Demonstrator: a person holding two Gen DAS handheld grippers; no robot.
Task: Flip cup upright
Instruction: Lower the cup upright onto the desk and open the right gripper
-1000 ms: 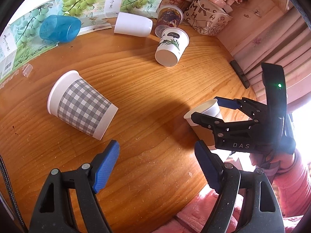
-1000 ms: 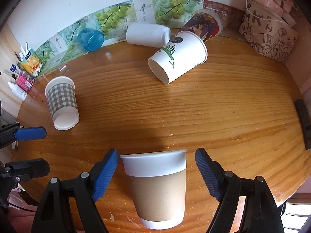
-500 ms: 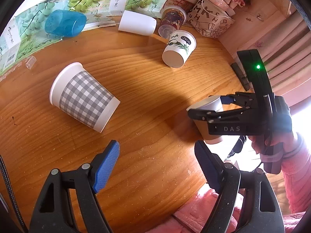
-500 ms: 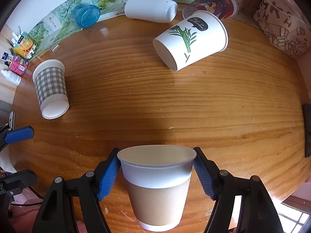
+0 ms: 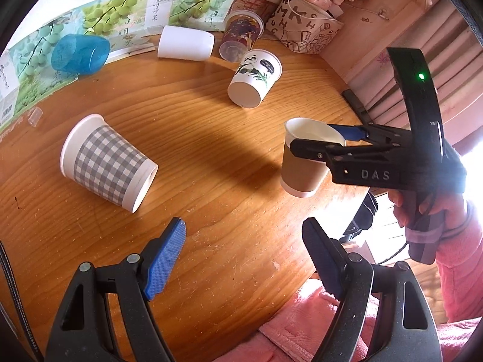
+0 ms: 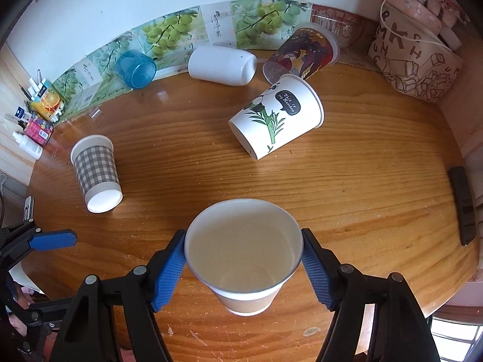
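My right gripper (image 6: 243,267) is shut on a brown paper cup with a white rim (image 6: 244,259), its blue pads against the rim on both sides. The cup is mouth-up, lifted a little above the wooden table (image 6: 362,187). In the left wrist view the same cup (image 5: 303,166) hangs in the right gripper (image 5: 317,143) near the table's right edge. My left gripper (image 5: 243,259) is open and empty above the table's near side. It also shows at the left edge of the right wrist view (image 6: 51,239).
A grey checked cup (image 5: 108,163), a panda bamboo cup (image 5: 255,78), a white cup (image 5: 185,42), a blue cup (image 5: 80,54) and a printed plastic cup (image 5: 240,34) lie on their sides. A patterned bag (image 5: 305,28) stands at the back right. A black bar (image 6: 463,205) lies at the right edge.
My right gripper has closed on the brown cup and lifted it off the table, tipping its mouth toward the right wrist camera. The left gripper stays open.
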